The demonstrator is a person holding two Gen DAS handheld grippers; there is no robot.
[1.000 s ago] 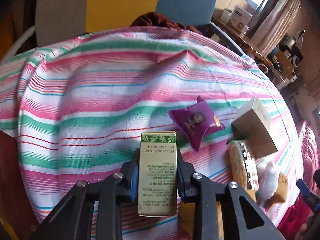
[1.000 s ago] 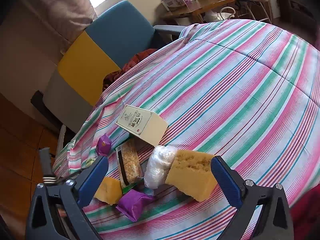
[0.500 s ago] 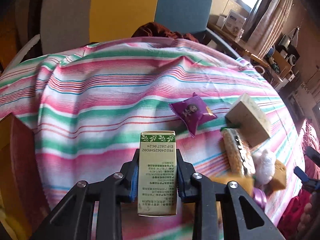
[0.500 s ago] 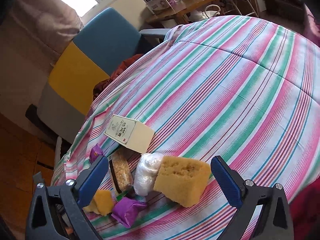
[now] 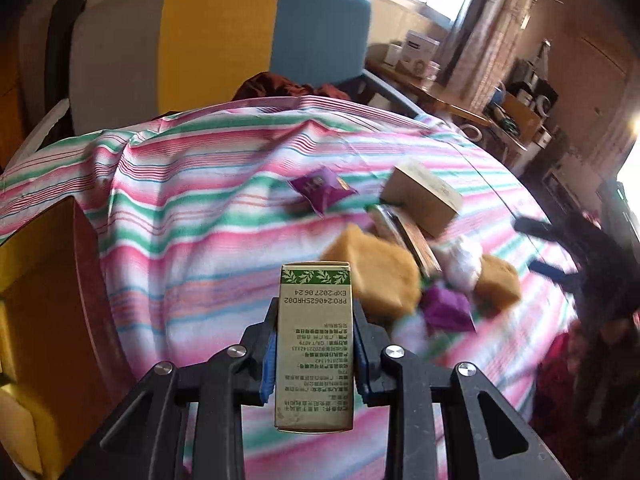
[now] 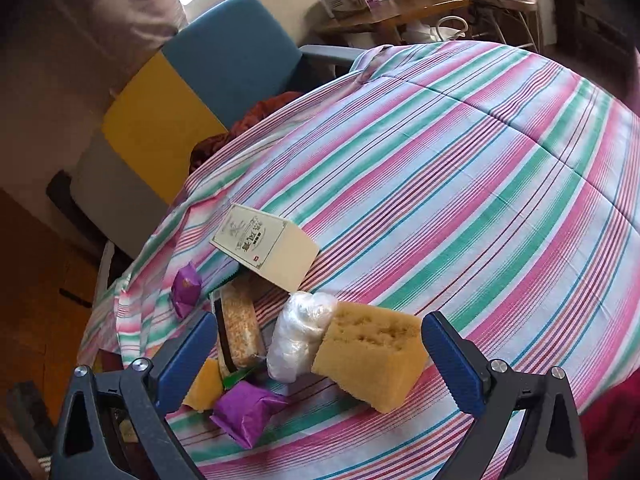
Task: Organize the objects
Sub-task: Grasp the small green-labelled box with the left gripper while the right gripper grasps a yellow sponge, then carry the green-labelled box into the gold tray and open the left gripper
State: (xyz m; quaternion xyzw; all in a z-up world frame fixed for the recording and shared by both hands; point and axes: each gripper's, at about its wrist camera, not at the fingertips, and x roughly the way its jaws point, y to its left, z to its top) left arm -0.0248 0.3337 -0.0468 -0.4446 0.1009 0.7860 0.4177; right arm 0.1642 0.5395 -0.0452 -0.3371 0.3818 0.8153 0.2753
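My left gripper point(image 5: 315, 322) is shut on a tall green-and-tan carton point(image 5: 315, 344), held above the striped cloth near the table's near edge. My right gripper point(image 6: 316, 348) is open and empty, its blue pads point(image 6: 450, 362) on either side of a pile: a yellow sponge point(image 6: 374, 354), a clear plastic wad point(image 6: 298, 334), a brown snack bar point(image 6: 238, 330), a purple packet point(image 6: 246, 410), a small yellow sponge piece point(image 6: 204, 384). A cream box point(image 6: 266, 246) and a second purple packet point(image 6: 185, 286) lie behind. The pile also shows in the left wrist view point(image 5: 384, 280).
The table carries a pink, green and white striped cloth point(image 6: 460, 184). A yellow-and-blue chair point(image 5: 256, 36) stands behind it with dark red cloth on the seat. A cluttered wooden desk point(image 5: 432, 80) is at the back right. A brown wooden surface point(image 5: 44, 280) is at the left.
My left gripper pulled back and swung right with the carton, so the pile sits closer ahead and the view is blurred. My right gripper shifted slightly, staying open over the pile.
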